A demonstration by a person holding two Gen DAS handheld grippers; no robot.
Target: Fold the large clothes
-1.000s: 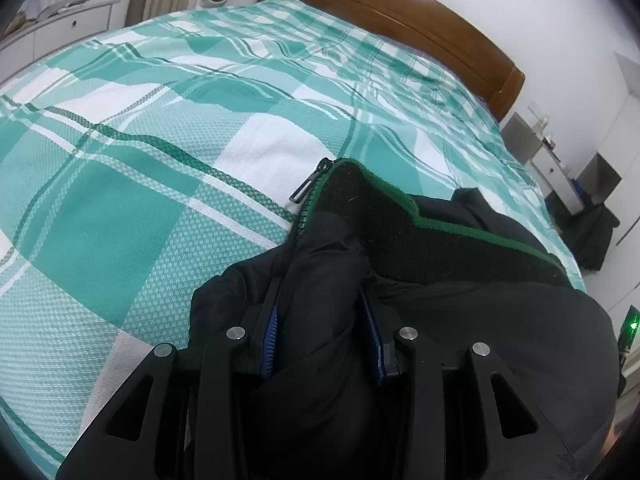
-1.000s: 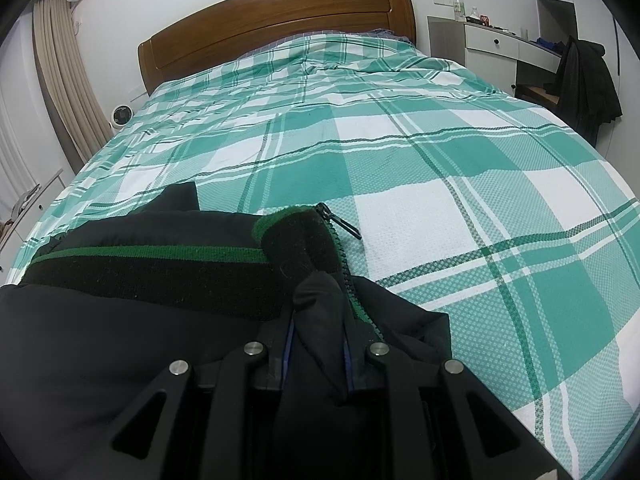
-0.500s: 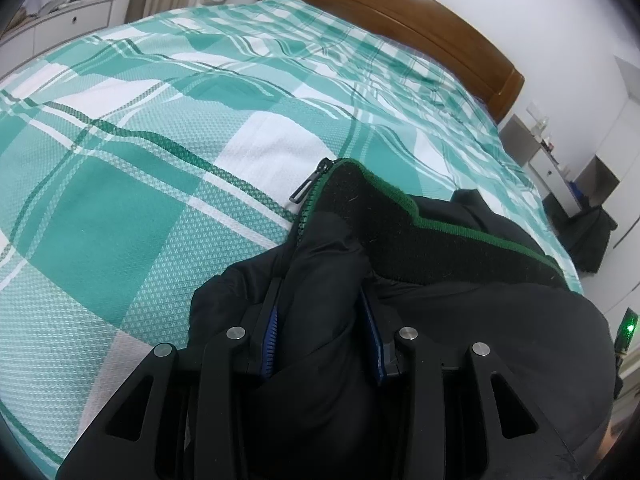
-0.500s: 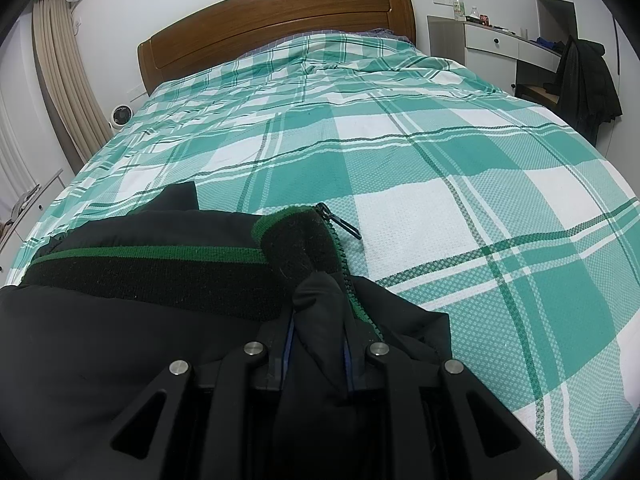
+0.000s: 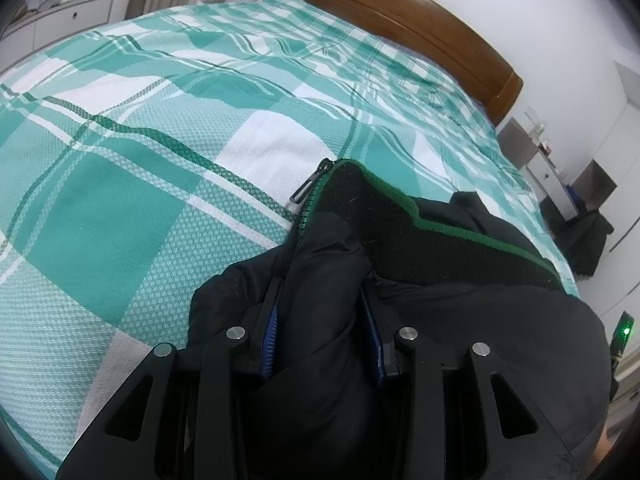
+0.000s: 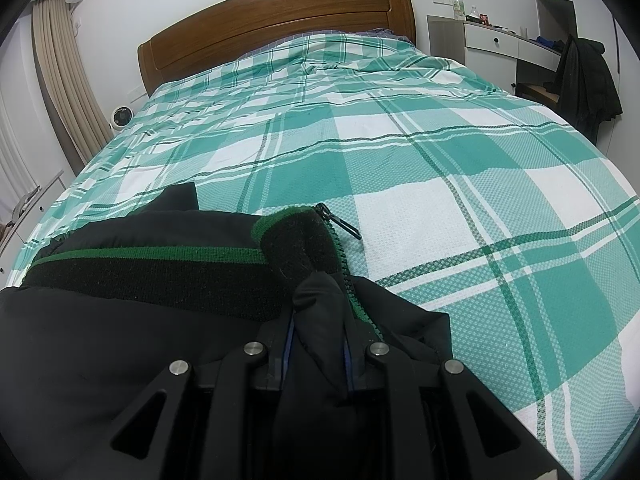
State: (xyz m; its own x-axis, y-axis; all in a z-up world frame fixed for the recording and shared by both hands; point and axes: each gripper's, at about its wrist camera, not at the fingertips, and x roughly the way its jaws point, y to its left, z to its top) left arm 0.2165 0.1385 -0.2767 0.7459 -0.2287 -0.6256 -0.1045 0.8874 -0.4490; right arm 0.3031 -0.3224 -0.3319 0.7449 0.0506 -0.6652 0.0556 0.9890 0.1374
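Note:
A black padded jacket [image 5: 460,312] with a black knit collar edged in green [image 5: 400,232] lies at the near edge of the bed. Its zipper pull [image 5: 308,188] rests on the bedspread. My left gripper [image 5: 324,316] is shut on a fold of the jacket just below the collar end. In the right wrist view the same jacket [image 6: 100,340] fills the lower left, with its collar [image 6: 160,276] and zipper pull [image 6: 344,226]. My right gripper [image 6: 316,344] is shut on jacket fabric next to the zipper teeth.
The bed has a green and white plaid bedspread [image 6: 440,152] and a wooden headboard [image 6: 272,20]. A white desk [image 6: 504,40] and a chair draped with dark clothes [image 6: 584,76] stand at the right. Curtains [image 6: 64,80] and a small fan [image 6: 120,116] are at the left.
Both grippers keep their hold on the jacket. The left wrist view has shifted slightly over the bed; the right wrist view is nearly unchanged.

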